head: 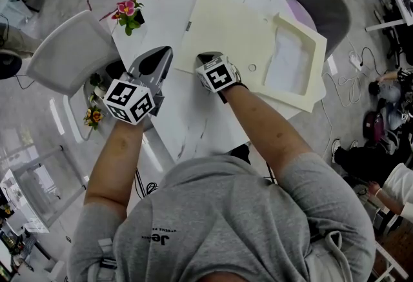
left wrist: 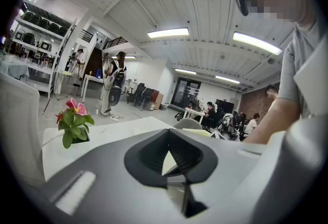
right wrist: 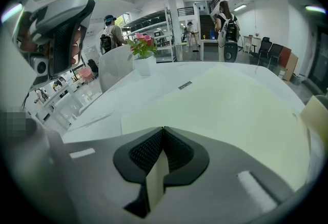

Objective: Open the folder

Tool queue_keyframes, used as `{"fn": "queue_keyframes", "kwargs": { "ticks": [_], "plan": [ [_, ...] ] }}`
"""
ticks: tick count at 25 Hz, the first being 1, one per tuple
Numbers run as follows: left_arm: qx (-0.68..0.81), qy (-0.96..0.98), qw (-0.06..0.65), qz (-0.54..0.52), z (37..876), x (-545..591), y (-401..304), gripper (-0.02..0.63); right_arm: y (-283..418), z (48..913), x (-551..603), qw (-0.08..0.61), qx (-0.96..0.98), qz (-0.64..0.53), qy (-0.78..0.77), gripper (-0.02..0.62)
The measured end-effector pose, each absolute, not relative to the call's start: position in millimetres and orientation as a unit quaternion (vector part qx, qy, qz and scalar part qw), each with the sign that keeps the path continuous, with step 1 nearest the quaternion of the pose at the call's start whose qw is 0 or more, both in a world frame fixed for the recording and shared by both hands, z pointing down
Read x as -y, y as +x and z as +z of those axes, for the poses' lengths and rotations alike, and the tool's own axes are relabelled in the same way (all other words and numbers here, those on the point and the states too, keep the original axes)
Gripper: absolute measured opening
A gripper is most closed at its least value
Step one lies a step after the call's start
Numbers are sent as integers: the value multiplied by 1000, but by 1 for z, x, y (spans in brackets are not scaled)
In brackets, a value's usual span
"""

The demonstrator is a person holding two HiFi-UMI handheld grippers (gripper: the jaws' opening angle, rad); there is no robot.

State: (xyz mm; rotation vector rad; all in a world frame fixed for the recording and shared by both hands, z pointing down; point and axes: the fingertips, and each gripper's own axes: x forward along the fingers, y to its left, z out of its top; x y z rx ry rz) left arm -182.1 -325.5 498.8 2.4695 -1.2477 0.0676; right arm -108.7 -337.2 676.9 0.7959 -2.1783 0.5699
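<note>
A cream folder [head: 229, 32] lies flat on the white table [head: 187, 113]. Joined to its right side is a shallow cream tray part [head: 317, 42] with white paper inside. My right gripper [head: 208, 56] is at the folder's near left corner. In the right gripper view, the gripper [right wrist: 164, 126] is shut on the thin cream edge, and the folder cover [right wrist: 230, 110] stretches away beyond it. My left gripper [head: 166, 53] hovers just left of the folder, apart from it. Its jaws [left wrist: 168, 129] meet at the tips with nothing in them.
A small pot of pink flowers [head: 129, 15] stands at the table's far left corner. A white chair [head: 64, 51] is on the left and a grey chair [head: 326, 6] beyond the tray. People and desks stand farther off in the room.
</note>
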Motion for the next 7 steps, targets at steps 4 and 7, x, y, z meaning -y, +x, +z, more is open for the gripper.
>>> {"fn": "queue_keyframes", "kwargs": {
  "ticks": [4,7],
  "plan": [
    [443,877,185,23,497,325,-182,58,-112,674,338,362,853,218,307,6],
    [442,877,185,22,496,324,-182,58,-112,673,338,360,854,213,311,7]
  ]
}}
